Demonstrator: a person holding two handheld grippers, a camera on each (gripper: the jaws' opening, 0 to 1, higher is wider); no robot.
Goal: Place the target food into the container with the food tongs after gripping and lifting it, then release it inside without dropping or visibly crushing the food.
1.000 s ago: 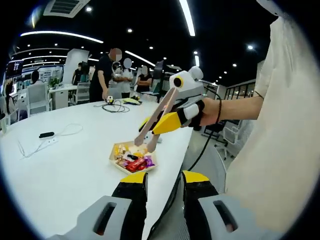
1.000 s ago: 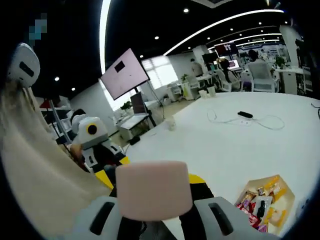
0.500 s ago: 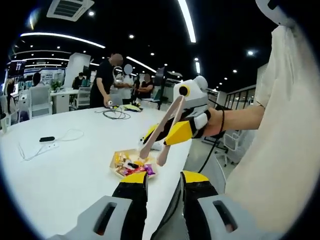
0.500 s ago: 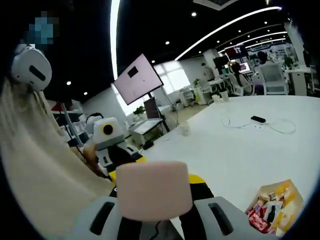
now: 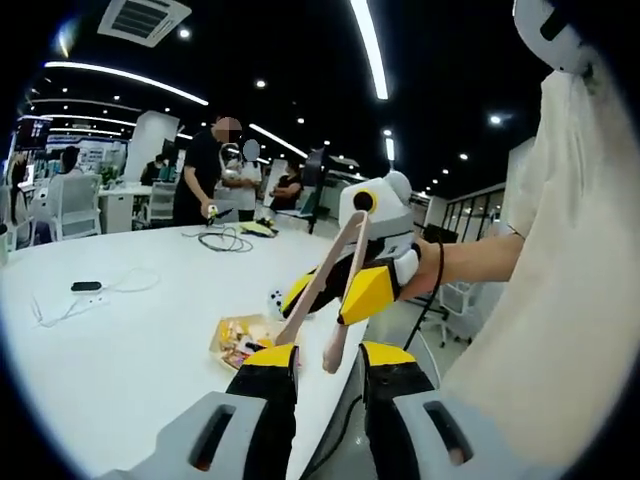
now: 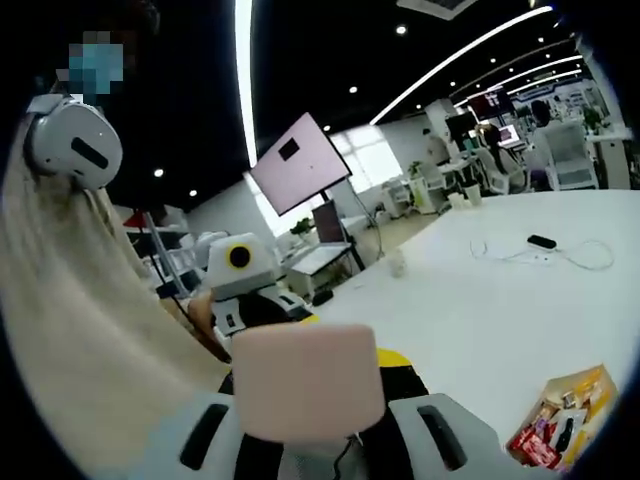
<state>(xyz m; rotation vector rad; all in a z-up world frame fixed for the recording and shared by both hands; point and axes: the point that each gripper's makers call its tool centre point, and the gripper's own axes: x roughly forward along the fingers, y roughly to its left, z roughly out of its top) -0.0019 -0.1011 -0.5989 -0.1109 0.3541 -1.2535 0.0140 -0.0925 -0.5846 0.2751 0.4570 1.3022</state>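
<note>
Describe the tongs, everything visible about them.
The tongs are pale pinkish-beige, smooth like plastic or silicone, with two long flat arms joined at the top. In the left gripper view the right hand-held gripper clamps them partway along, and they slant down toward the tray of snacks on the white table, tips apart, in the air and holding nothing. In the right gripper view their joined end is a broad rounded slab between the jaws.

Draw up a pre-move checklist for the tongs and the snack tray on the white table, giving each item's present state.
1. Right gripper clamped on the tongs: ok.
2. Tong tips apart: ok.
3. Tongs hold food: not ok, tips empty.
4. Tongs over the snack tray: not ok, raised and off to one side.
5. Left gripper free: ok, open.
6. Container to receive the food: cannot tell.
</note>
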